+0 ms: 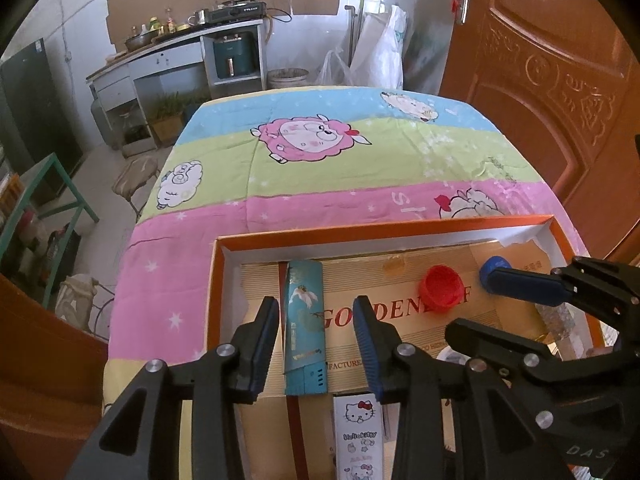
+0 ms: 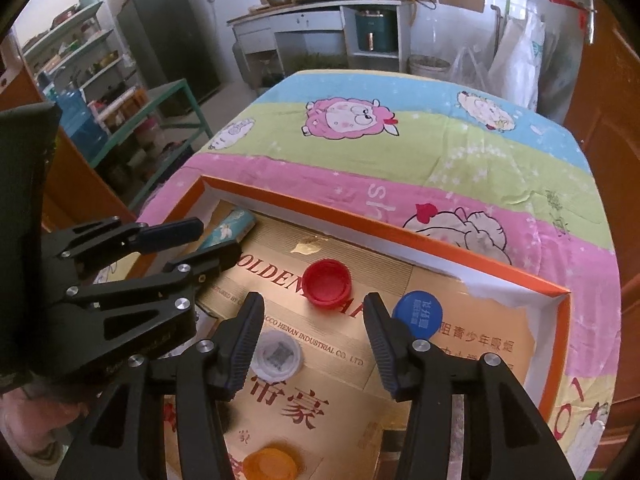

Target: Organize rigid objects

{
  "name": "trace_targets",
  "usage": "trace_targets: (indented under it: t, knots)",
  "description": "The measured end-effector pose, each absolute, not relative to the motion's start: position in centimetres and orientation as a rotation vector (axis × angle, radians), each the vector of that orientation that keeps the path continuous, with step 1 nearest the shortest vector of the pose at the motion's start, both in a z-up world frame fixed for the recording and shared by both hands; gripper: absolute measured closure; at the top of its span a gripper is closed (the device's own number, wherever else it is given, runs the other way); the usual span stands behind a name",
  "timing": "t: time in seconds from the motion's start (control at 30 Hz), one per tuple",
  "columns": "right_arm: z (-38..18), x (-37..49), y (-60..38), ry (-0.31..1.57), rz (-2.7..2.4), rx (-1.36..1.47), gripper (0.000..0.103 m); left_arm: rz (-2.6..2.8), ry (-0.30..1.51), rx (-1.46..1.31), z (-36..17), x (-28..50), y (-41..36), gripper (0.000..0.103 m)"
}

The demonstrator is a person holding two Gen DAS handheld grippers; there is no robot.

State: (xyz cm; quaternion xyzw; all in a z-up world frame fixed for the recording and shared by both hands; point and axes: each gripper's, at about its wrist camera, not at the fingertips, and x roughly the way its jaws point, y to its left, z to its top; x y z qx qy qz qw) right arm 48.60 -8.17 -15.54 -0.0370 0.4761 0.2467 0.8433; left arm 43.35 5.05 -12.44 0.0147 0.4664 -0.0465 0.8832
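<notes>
Red cap [image 2: 327, 281], round, ribbed, open side up

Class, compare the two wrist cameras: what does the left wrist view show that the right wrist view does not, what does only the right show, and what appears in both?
Only the left wrist view shows the Hello Kitty card.

Only the right wrist view shows the white cap and orange cap.

Both show the orange-rimmed box, red cap, blue cap, teal packet, and both open, empty grippers: left gripper, right gripper.
</notes>
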Motion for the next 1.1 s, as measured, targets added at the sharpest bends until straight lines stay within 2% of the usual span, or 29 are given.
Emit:
trace_targets:
  t: [0.47, 1.1]
  knots:
    - [-13.8, 46.1, -10.1, 0.967, 0.459, 0.004, 0.050, -0.100, 0.911, 0.011, -10.4, 40.9, 4.5, 0.065]
    - [-10.2, 36.0, -13.0, 0.807, 0.345, 0.060, 0.050, -0.068, 0.720, 0.023, -4.8, 31.4, 2.4, 0.065]
